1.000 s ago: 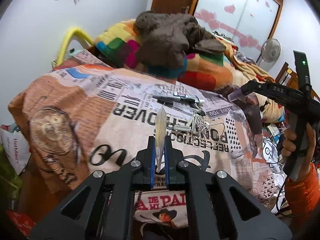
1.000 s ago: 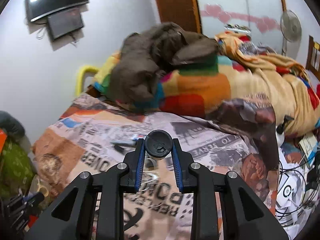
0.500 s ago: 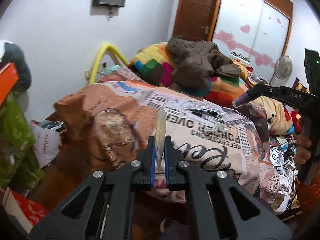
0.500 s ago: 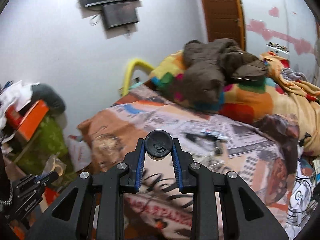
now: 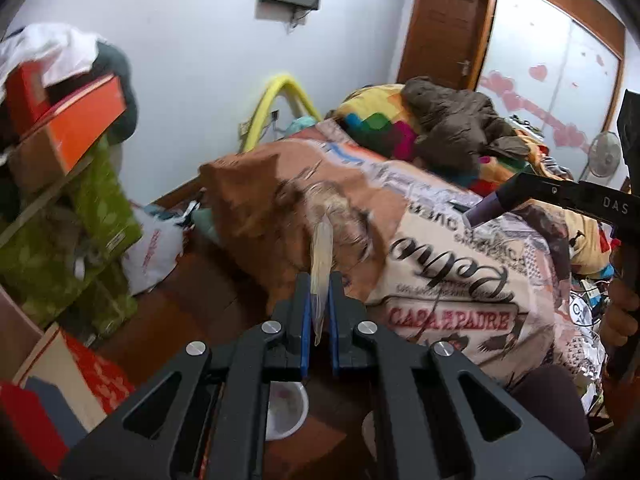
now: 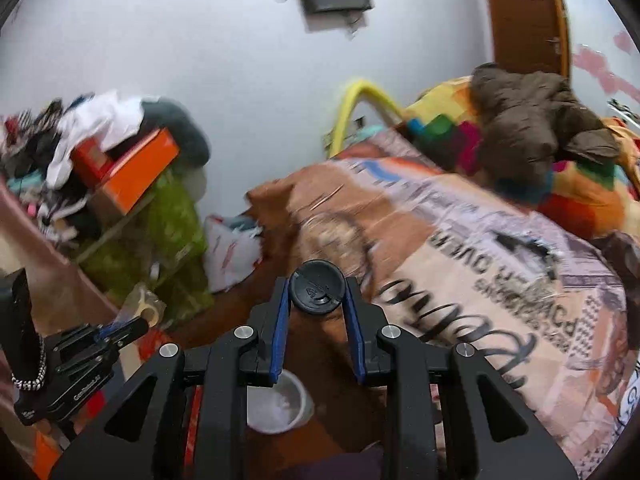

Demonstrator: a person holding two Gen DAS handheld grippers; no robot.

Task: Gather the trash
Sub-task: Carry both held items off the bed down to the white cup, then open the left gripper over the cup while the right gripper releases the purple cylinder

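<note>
My left gripper (image 5: 319, 280) is shut on a thin clear plastic wrapper (image 5: 321, 256) that sticks up between the blue pads. My right gripper (image 6: 316, 284) is shut on a bottle with a round black cap (image 6: 317, 287); in the left wrist view its purple body (image 5: 486, 208) shows in that gripper at the right. Both grippers are held in the air beside the bed's foot corner (image 5: 248, 184), over the wooden floor. A white bucket (image 6: 276, 404) stands on the floor just below both grippers; it also shows in the left wrist view (image 5: 286, 408).
The bed with a newspaper-print cover (image 6: 480, 264) fills the right. A white plastic bag (image 5: 154, 250) lies on the floor by the wall. Green bags and orange boxes (image 6: 132, 172) are stacked at the left. A cardboard box (image 5: 68, 364) is at the lower left.
Both grippers have swung left and down, away from the bed top toward the floor by the bed's corner. The white bucket has come into view. Both grips are unchanged.
</note>
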